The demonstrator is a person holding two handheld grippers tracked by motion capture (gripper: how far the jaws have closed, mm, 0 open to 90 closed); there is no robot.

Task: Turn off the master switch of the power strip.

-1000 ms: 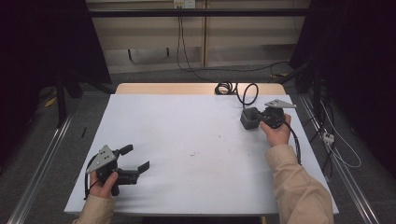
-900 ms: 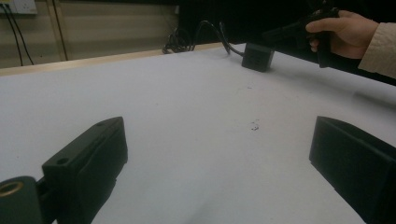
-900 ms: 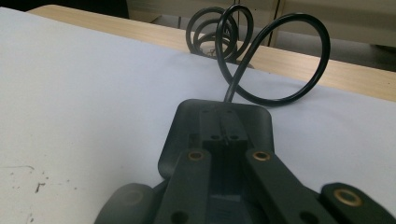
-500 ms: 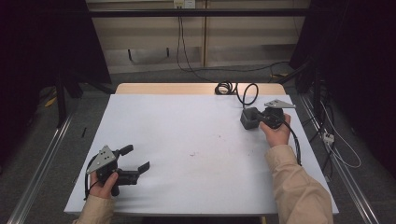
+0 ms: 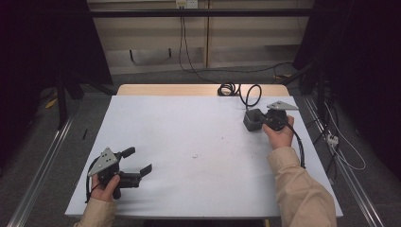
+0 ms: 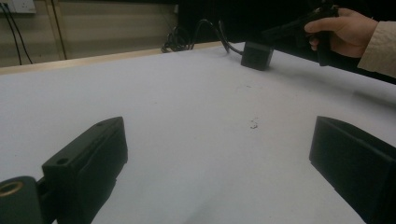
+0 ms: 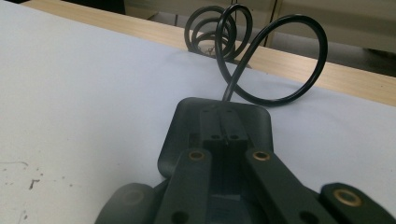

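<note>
Black box (image 5: 252,120) with its cable (image 5: 249,94) sits at two o'clock, right gripper (image 5: 265,120) closed, jaws meeting over it. Left gripper (image 5: 139,163), at seven o'clock, gapes wide, empty. Judging by this, next comes lifting the box clear.

Beige sleeves (image 5: 298,189); black two-jaw grippers with grey three-cornered plates, trailing black cables.

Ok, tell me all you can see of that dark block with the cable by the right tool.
The dark grey block is a squat box with rounded corners, matte like plastic or rubber. It sits flat on the white table near the far right corner. A glossy black cable leaves its far side, loops upward and ends in coils at the wooden edge. The right tool, jaws together, sits over the block's top; whether it grips anything I cannot tell.
</note>
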